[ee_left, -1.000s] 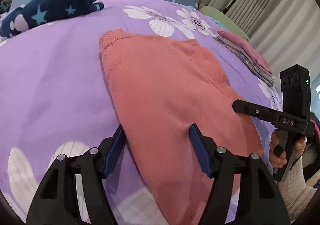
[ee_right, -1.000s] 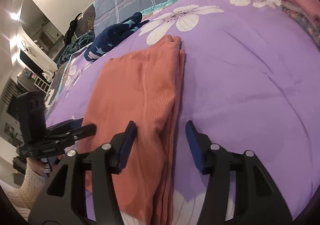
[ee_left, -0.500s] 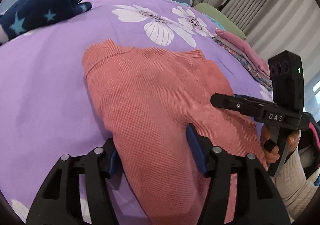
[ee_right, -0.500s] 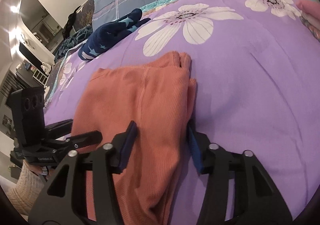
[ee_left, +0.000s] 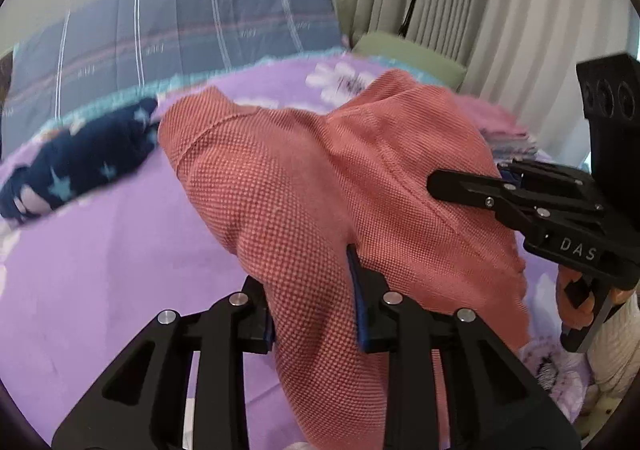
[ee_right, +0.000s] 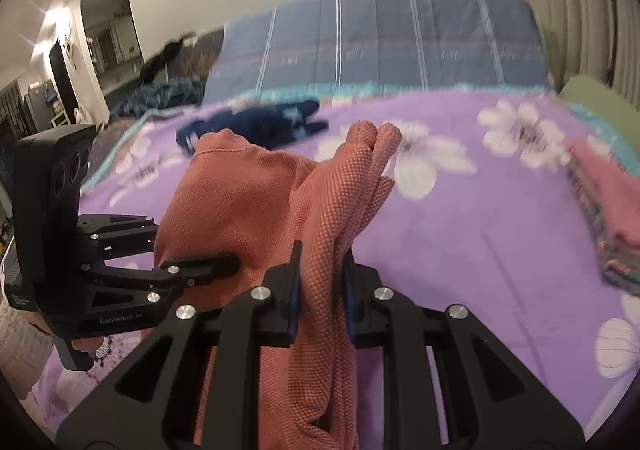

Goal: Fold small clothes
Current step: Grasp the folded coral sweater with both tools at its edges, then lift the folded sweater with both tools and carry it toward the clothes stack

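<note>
A salmon-pink knit garment (ee_left: 300,178) hangs lifted off the purple floral bedsheet (ee_left: 100,250), bunched and draped between both grippers. The jaws of my left gripper (ee_left: 312,306) are closing, with a thick fold of the fabric between its blue pads. In the right wrist view the right gripper (ee_right: 320,282) is closing too and pinches the garment's layered edge (ee_right: 248,202). Each gripper shows in the other's view: the right gripper (ee_left: 472,180) on the cloth's right side, the left gripper (ee_right: 196,246) on its left. A hand (ee_left: 572,310) holds the right gripper's handle.
A navy star-patterned garment (ee_left: 80,166) lies at the back left of the bed. A stack of folded clothes (ee_right: 608,210) sits at the right edge. A grey plaid quilt (ee_left: 180,30) lies along the head of the bed, with a green cushion (ee_left: 408,50) and curtains beyond.
The garment lay flat on the sheet. Both grippers slid onto its near edge, closed on it and rose, so the cloth now hangs bunched above the bed.
</note>
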A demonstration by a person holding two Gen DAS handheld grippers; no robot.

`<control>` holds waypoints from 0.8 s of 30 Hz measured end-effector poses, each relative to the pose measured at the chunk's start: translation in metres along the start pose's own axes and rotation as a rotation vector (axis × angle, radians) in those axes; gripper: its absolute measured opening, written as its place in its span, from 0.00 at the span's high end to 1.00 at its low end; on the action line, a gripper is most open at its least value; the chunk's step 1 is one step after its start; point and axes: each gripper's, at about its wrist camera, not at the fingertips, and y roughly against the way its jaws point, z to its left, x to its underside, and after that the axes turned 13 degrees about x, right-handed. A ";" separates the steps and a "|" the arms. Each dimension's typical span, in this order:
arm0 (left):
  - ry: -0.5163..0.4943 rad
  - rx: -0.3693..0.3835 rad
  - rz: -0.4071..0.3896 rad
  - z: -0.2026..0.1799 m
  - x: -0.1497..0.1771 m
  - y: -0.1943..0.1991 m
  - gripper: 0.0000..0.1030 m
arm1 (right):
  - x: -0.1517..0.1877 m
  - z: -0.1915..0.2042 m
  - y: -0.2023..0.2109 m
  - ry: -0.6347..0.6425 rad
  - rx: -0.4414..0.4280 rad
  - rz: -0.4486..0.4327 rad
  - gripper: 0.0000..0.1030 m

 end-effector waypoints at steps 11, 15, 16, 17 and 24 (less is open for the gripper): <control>-0.175 0.032 -0.124 -0.075 -0.055 0.032 0.73 | -0.025 -0.038 0.095 -0.057 0.081 -0.243 0.84; -0.230 0.032 -0.130 -0.102 -0.069 0.030 0.73 | -0.023 -0.055 0.123 -0.064 0.148 -0.291 0.84; -0.249 0.032 -0.130 -0.113 -0.072 0.028 0.73 | -0.022 -0.060 0.129 -0.067 0.159 -0.301 0.84; -0.257 0.034 -0.129 -0.118 -0.074 0.026 0.73 | -0.021 -0.065 0.134 -0.071 0.167 -0.309 0.84; -0.289 0.075 -0.123 -0.162 -0.090 0.008 0.73 | -0.014 -0.113 0.168 -0.112 0.223 -0.324 0.84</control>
